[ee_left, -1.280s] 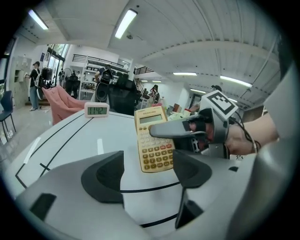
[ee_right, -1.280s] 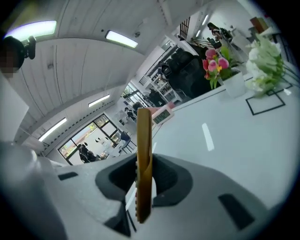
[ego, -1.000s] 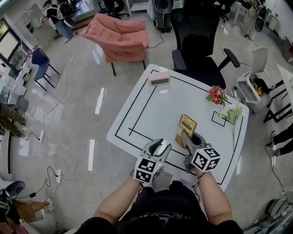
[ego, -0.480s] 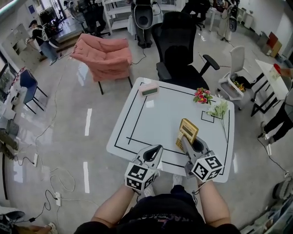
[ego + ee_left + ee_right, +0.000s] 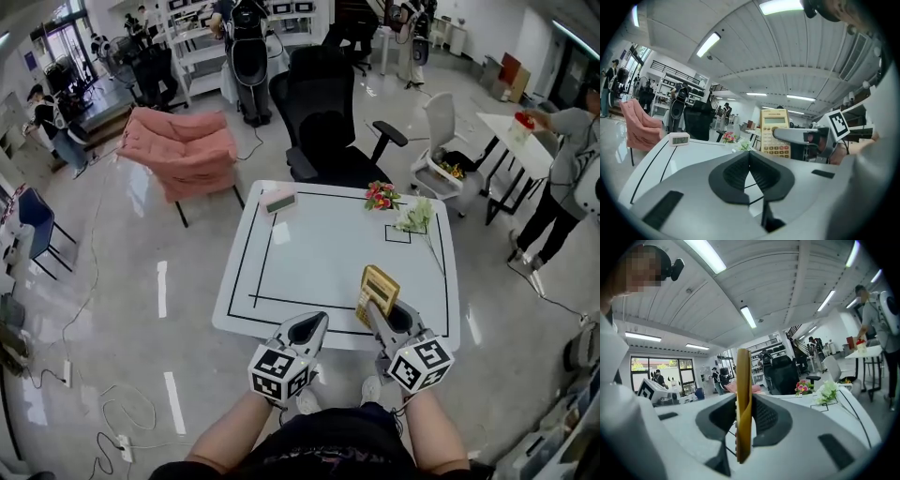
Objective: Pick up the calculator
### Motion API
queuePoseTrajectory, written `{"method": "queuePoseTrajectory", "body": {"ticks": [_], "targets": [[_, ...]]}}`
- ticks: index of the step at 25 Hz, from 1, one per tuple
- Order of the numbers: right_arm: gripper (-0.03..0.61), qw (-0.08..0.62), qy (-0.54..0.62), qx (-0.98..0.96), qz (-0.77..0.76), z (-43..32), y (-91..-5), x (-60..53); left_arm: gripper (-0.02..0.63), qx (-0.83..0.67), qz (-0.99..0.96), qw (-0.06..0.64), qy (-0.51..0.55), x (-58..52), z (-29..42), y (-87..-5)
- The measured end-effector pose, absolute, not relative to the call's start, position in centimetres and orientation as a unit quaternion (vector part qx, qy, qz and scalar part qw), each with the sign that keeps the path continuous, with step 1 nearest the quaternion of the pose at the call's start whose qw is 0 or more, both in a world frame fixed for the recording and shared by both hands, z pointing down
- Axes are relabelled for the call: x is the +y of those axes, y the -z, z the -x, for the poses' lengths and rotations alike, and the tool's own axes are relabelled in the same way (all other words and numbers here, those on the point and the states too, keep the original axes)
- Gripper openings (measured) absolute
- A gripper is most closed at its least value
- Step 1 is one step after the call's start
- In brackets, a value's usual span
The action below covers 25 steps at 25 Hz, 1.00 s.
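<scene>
The right gripper [image 5: 382,307] was clamped on the yellow calculator [image 5: 378,286], its two jaws pressing the front and back faces of the lower part. The calculator stood nearly upright in that grip, over the near right part of the white table [image 5: 309,253], with its keypad facing the left gripper [image 5: 317,322]. The left gripper hung just beside it at the table's near edge, its jaws closed together with nothing between them. At the far side of the table sat a small pink clock [image 5: 279,200], and towards the far right corner lay red flowers [image 5: 380,195] and white flowers [image 5: 413,216]. A black office chair [image 5: 323,122] stood behind the table.
</scene>
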State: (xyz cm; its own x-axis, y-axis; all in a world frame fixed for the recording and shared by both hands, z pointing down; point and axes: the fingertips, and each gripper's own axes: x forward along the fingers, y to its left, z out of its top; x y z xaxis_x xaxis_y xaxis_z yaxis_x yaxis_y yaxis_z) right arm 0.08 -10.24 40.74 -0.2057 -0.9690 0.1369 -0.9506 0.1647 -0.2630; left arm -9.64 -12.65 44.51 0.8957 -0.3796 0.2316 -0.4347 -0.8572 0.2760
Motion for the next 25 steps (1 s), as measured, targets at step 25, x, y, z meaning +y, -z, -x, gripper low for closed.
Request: {"method": "queuePoseTrajectory", "body": {"ticks": [25], "targets": [[0.083,0.021,0.157,0.817,0.554,-5.6,-42.9,3.3,0.002,-0.289,-0.934,0.186,-0.097,3.6,2.6,-46.4]]}}
